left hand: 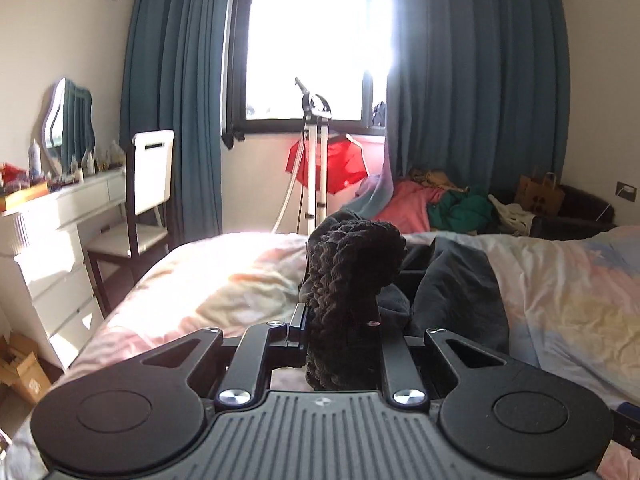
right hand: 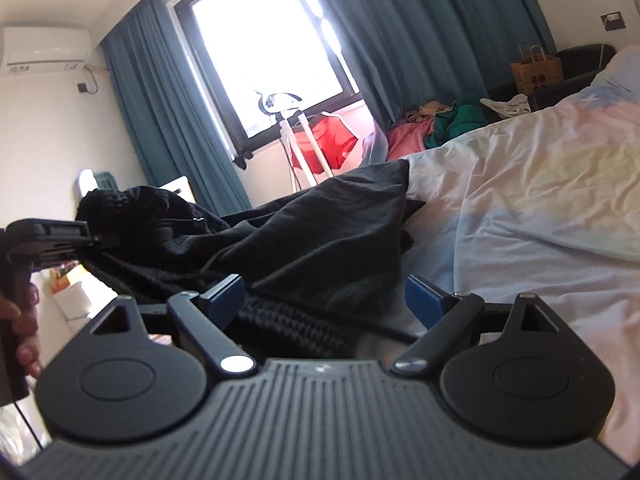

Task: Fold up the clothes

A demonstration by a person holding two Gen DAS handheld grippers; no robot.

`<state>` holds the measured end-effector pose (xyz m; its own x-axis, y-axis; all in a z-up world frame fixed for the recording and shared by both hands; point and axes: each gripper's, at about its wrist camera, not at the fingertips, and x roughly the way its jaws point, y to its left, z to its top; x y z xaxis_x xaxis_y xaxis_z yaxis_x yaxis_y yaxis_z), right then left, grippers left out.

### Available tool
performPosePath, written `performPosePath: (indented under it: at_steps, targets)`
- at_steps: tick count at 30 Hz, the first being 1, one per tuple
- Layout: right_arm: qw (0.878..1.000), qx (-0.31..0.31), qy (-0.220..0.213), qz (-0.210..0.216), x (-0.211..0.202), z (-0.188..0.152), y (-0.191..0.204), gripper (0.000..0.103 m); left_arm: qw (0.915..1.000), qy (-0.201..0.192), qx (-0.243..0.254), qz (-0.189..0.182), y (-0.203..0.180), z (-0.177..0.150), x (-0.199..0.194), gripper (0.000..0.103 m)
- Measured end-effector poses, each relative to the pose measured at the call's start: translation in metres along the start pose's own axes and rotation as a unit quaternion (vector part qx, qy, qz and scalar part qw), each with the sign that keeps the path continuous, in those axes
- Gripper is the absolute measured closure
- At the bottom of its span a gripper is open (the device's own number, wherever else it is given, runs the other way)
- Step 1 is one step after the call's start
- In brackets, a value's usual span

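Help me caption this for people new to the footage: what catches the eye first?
The left gripper, nearest the left wrist camera, is clamped on a bunched black knit garment raised over the pastel bedsheet. Behind it, a glaring window sits between teal curtains, with a red garment hanging below.

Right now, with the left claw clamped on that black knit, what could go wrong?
1. The left claw grips a bunched wad of the black knit garment, so several layers may lift together.
2. The right claw stands open over the same dark fabric, so one-sided pulling could drag the pile across the bed.
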<state>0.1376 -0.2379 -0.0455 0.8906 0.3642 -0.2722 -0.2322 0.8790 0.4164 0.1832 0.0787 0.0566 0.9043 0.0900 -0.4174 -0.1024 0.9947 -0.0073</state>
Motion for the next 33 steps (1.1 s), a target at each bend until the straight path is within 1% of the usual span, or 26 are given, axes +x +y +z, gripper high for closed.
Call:
performPosePath:
  at_steps: [1, 2, 4, 5, 7, 8, 9, 10, 12, 13, 14, 15, 18, 20, 21, 24, 26, 27, 29, 30, 31, 32, 33]
  targets:
    - [1.000, -0.005, 0.015, 0.001, 0.002, -0.004, 0.004, 0.014, 0.9998, 0.019, -0.011, -0.002, 0.012, -0.015, 0.002, 0.087]
    - [1.000, -0.009, 0.030, 0.002, 0.004, -0.008, 0.009, 0.014, 0.9994, 0.032, -0.013, 0.007, 0.025, -0.030, 0.011, 0.087]
    - [0.998, -0.006, 0.069, 0.002, 0.011, -0.017, 0.013, 0.014, 0.9983, 0.048, -0.025, 0.020, 0.050, -0.056, 0.022, 0.087]
    - [0.996, -0.005, 0.086, -0.004, 0.014, -0.021, 0.014, 0.015, 0.9972, 0.059, -0.041, 0.020, 0.061, -0.063, 0.027, 0.087]
    - [0.993, -0.001, 0.113, -0.019, 0.022, -0.029, 0.014, 0.015, 0.9934, 0.086, -0.075, 0.008, 0.083, -0.067, 0.041, 0.087]
    - [0.992, 0.001, 0.126, -0.027, 0.026, -0.032, 0.013, 0.016, 0.9925, 0.091, -0.082, 0.005, 0.089, -0.069, 0.042, 0.086]
    - [0.990, 0.004, 0.138, -0.033, 0.031, -0.036, 0.013, 0.021, 0.9915, 0.096, -0.089, 0.001, 0.095, -0.071, 0.043, 0.086]
    - [0.989, 0.007, 0.146, -0.036, 0.037, -0.039, 0.012, 0.022, 0.9904, 0.100, -0.095, -0.002, 0.101, -0.074, 0.044, 0.085]
    - [0.986, 0.006, 0.160, -0.048, 0.052, -0.044, 0.012, 0.023, 0.9910, 0.093, -0.096, -0.008, 0.104, -0.080, 0.036, 0.084]
    - [0.984, 0.006, 0.172, -0.053, 0.059, -0.047, 0.012, 0.027, 0.9915, 0.090, -0.093, -0.010, 0.103, -0.081, 0.037, 0.084]
    - [0.981, 0.006, 0.184, -0.059, 0.066, -0.051, 0.012, 0.029, 0.9920, 0.087, -0.091, -0.012, 0.102, -0.081, 0.037, 0.083]
    - [0.979, 0.005, 0.193, -0.064, 0.072, -0.054, 0.012, 0.029, 0.9922, 0.087, -0.089, -0.012, 0.101, -0.082, 0.036, 0.081]
    - [0.980, -0.003, 0.187, -0.072, 0.078, -0.056, 0.012, 0.029, 0.9916, 0.090, -0.091, -0.015, 0.103, -0.086, 0.037, 0.076]
    - [0.980, 0.008, 0.183, -0.072, 0.078, -0.055, 0.010, 0.030, 0.9907, 0.095, -0.096, -0.019, 0.106, -0.086, 0.043, 0.074]
    - [0.981, 0.014, 0.181, -0.073, 0.077, -0.054, 0.009, 0.030, 0.9906, 0.096, -0.096, -0.019, 0.107, -0.087, 0.042, 0.071]
    - [0.981, 0.030, 0.174, -0.077, 0.076, -0.047, 0.004, 0.031, 0.9917, 0.102, -0.077, -0.012, 0.103, -0.088, 0.033, 0.064]
    - [0.982, 0.041, 0.166, -0.076, 0.073, -0.042, 0.003, 0.031, 0.9925, 0.104, -0.065, -0.003, 0.099, -0.088, 0.024, 0.064]
    - [0.983, 0.040, 0.162, -0.076, 0.071, -0.040, 0.004, 0.030, 0.9911, 0.113, -0.071, 0.000, 0.097, -0.088, 0.019, 0.059]
    - [0.984, 0.039, 0.154, -0.075, 0.067, -0.036, 0.005, 0.030, 0.9880, 0.131, -0.082, 0.006, 0.092, -0.087, 0.009, 0.057]
    - [0.985, 0.041, 0.152, -0.074, 0.065, -0.035, 0.005, 0.030, 0.9856, 0.140, -0.094, 0.003, 0.091, -0.089, 0.004, 0.054]
    - [0.985, 0.044, 0.150, -0.072, 0.063, -0.034, 0.005, 0.030, 0.9832, 0.146, -0.109, -0.007, 0.088, -0.093, -0.002, 0.052]
    - [0.984, 0.050, 0.154, -0.069, 0.062, -0.034, 0.004, 0.030, 0.9818, 0.147, -0.119, -0.019, 0.082, -0.096, -0.008, 0.048]
    - [0.984, 0.055, 0.156, -0.065, 0.060, -0.034, 0.004, 0.030, 0.9802, 0.148, -0.128, -0.031, 0.076, -0.100, -0.014, 0.041]
